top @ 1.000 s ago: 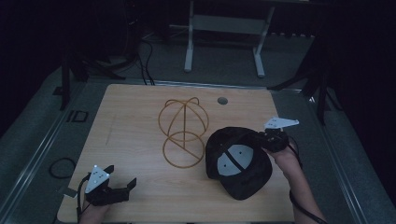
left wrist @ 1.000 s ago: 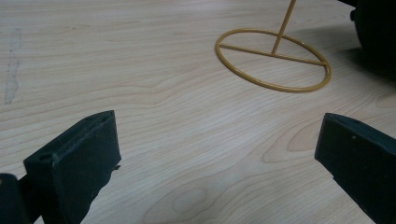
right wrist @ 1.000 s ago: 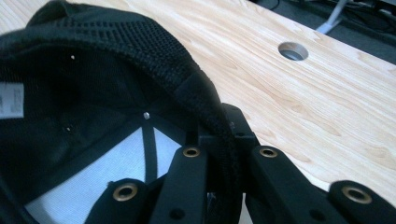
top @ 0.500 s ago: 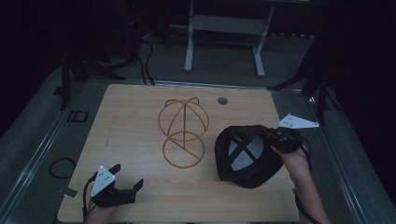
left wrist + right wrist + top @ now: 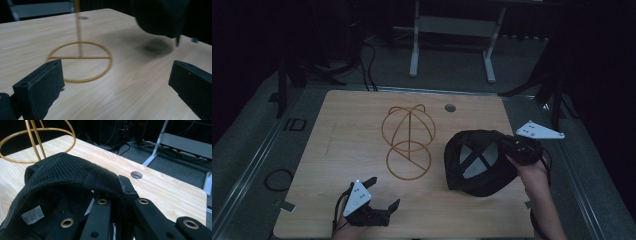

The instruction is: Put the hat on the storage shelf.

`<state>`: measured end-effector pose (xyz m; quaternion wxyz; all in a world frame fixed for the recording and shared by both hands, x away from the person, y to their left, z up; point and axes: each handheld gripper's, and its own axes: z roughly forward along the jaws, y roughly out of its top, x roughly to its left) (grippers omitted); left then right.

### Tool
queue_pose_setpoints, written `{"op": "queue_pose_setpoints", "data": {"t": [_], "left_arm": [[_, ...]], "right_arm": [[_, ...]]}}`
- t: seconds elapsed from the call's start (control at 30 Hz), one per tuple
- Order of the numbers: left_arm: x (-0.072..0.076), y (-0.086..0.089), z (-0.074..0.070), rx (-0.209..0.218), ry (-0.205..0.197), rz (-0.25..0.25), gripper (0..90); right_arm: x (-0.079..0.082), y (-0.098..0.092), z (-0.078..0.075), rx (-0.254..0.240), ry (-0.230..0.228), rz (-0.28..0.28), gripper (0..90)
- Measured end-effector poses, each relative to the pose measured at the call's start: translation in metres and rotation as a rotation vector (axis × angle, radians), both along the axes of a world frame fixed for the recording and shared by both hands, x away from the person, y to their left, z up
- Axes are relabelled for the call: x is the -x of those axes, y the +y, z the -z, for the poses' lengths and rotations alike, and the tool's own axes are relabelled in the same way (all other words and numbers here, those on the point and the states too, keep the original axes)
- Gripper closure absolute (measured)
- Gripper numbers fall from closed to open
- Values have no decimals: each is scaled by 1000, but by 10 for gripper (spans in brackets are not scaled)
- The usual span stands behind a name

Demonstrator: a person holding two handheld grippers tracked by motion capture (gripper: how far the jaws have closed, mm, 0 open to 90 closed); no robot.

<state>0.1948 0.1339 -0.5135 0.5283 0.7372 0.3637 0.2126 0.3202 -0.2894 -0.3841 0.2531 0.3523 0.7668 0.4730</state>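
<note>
Two grippers were at work over a light wooden table (image 5: pixel 337 125). We held the left gripper (image 5: pixel 384 196) low near the table's near-left edge, a white three-cornered plate (image 5: pixel 357 195) on top of it. Its jaws stood wide apart with nothing between them; in the left gripper view bare wood showed in the gap.

Near the middle of the table stood a gold wire hat stand (image 5: pixel 408 142): a flat ring with a crossbar as its base, a thin upright post, and arched hoops forming a dome on top. In the left gripper view its ring base (image 5: pixel 80 61) lay just ahead of the jaws, touching neither.

To the right of the stand we held a black mesh-backed cap (image 5: pixel 479 162) lifted off the wood and tipped so that its inside faced the high camera, pale panels showing within. The right gripper (image 5: pixel 512 147) was clamped on the cap's edge, our hand (image 5: pixel 532 167) behind it. In the right gripper view the jaws pinched the fabric (image 5: pixel 75 175) tightly. A small white label (image 5: pixel 32 214) was sewn inside the cap; its print was too small for us to read.

A round grommet hole (image 5: pixel 450 107) sat near the table's far edge.
</note>
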Motion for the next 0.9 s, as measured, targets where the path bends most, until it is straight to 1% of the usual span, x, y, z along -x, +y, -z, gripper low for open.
{"op": "queue_pose_setpoints", "data": {"t": [0.03, 0.1, 0.13, 0.2, 0.23, 0.3, 0.33, 0.43, 0.47, 0.5, 0.57, 0.6, 0.67, 0.7, 0.73, 0.8, 0.83, 0.87, 0.9], "left_arm": [[-1, -5, 0, 7, 9, 18, 5], [-3, -17, 1, -5, 22, 40, 6], [-4, -21, 2, -4, 30, 56, 16], [-5, -33, 2, -7, 37, 67, 16], [-6, -38, 3, -3, 40, 83, 16], [-8, -49, 4, -7, 41, 89, 16], [-9, -53, 4, 0, 47, 101, 16], [-12, -67, 5, -6, 54, 122, 16], [-13, -71, 4, -13, 49, 121, 16], [-15, -75, 3, -11, 51, 130, 16], [-19, -82, -1, 3, 47, 125, 17], [-21, -86, -3, 9, 47, 132, 24], [-25, -95, -7, 7, 37, 127, 28], [-27, -100, -8, 12, 39, 138, 27], [-29, -104, -10, 10, 36, 134, 27], [-33, -112, -11, 15, 42, 145, 27], [-34, -116, -12, 14, 42, 139, 27], [-35, -120, -12, 11, 44, 147, 28], [-36, -124, -12, 2, 40, 146, 32]], "right_arm": [[1, 1, -1, 2, -5, -1, 879], [2, 1, -3, -1, -11, 2, 879], [3, 2, -4, -1, -15, 1, 879], [5, 2, -5, -10, -16, 3, 878], [5, 2, -6, -8, -19, 2, 879], [7, 2, -6, -10, -23, 5, 879], [7, 2, -6, -8, -27, 6, 878], [10, 2, -7, -5, -34, 10, 878], [11, 2, -7, -4, -38, 13, 879], [12, 2, -7, -6, -40, 10, 878], [13, 2, -8, -9, -44, 13, 878], [14, 1, -9, -13, -44, 11, 878], [15, 1, -10, -15, -46, 12, 878], [16, 1, -10, -18, -46, 11, 878], [16, 0, -11, -20, -51, 12, 878], [18, 1, -11, -23, -54, 11, 878], [19, 1, -11, -26, -54, 8, 878], [19, 2, -11, -25, -54, 7, 878], [19, 2, -11, -27, -55, 5, 878]]}}
